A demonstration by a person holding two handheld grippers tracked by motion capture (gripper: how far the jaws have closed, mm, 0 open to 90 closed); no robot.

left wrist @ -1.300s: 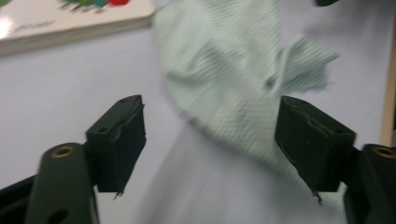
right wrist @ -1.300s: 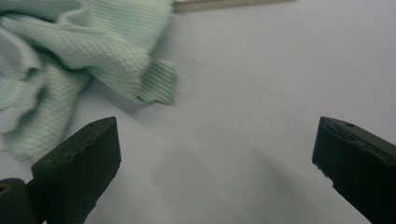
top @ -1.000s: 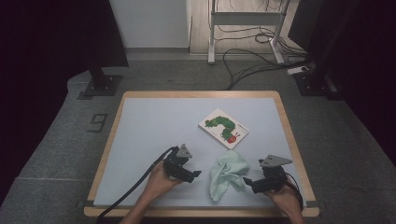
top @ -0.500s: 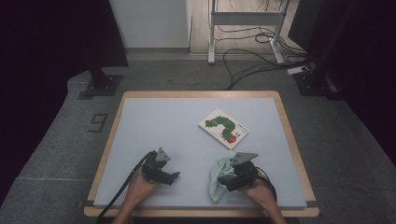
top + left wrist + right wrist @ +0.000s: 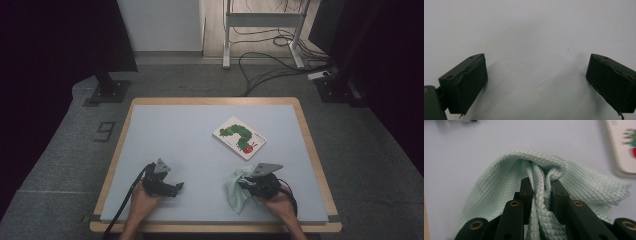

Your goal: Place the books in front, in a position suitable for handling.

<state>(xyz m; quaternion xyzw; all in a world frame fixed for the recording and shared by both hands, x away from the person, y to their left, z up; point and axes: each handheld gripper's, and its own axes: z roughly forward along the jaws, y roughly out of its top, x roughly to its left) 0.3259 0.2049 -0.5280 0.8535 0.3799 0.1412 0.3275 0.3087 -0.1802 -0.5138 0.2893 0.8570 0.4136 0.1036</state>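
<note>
A pale green waffle-weave cloth (image 5: 236, 192) lies crumpled near the table's front edge, right of centre. My right gripper (image 5: 246, 184) has just been closing and is now shut on a bunched fold of it. In the right gripper view the cloth (image 5: 499, 177) is pinched between the pads, with my right gripper (image 5: 541, 181) low over the table. My left gripper (image 5: 176, 188) sits at the front left with its jaws just opened wider. In the left gripper view my left gripper (image 5: 536, 58) holds nothing, and only bare table shows between its fingers (image 5: 466, 80).
A picture book with a green caterpillar (image 5: 239, 137) lies flat beyond the cloth, right of centre, and its edge also shows in the right gripper view (image 5: 624, 147). The blue-grey table (image 5: 190, 130) has a wooden rim. Stands and cables sit on the floor behind it.
My right gripper moved left onto the cloth and shut on a fold of it. The left hand moved left and toward the front edge, and its jaws spread.
</note>
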